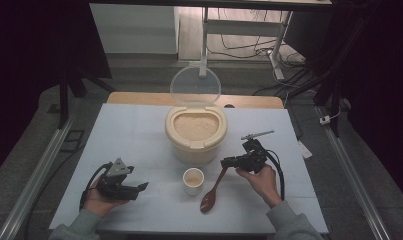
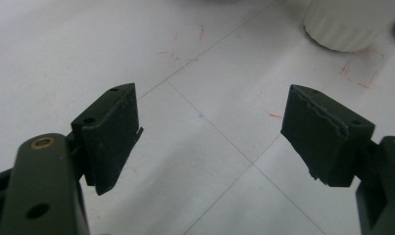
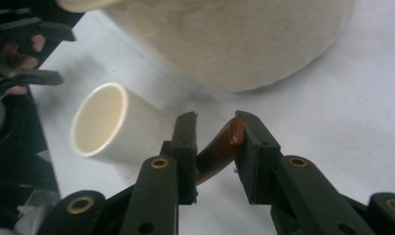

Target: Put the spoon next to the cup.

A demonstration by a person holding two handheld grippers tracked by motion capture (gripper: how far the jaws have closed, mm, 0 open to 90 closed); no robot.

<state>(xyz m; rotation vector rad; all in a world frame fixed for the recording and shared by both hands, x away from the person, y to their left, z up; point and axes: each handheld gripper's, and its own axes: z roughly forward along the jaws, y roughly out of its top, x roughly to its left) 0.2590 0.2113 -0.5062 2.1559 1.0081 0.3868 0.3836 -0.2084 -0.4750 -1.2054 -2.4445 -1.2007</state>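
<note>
A brown wooden spoon (image 1: pixel 211 192) lies with its bowl on the white table (image 1: pixel 129 130), its handle (image 3: pixel 219 147) rising between the jaws of my right gripper (image 3: pixel 214 122). The jaws stand slightly apart; the handle tip leans on one pad and a gap shows at the other. Left of the spoon stands a small cream cup (image 1: pixel 193 180), also close to those jaws (image 3: pixel 107 127). My left gripper (image 1: pixel 141 187) rests low at the front left, jaws wide open over bare table (image 2: pixel 209 132), nothing between them.
A cream rice container (image 1: pixel 195 135) full of rice stands behind the cup with its clear lid (image 1: pixel 195 86) raised. Its wall (image 3: pixel 234 39) is just beyond the right gripper. The cup's base (image 2: pixel 347 24) lies ahead of the left gripper. Faint red marks are on the table.
</note>
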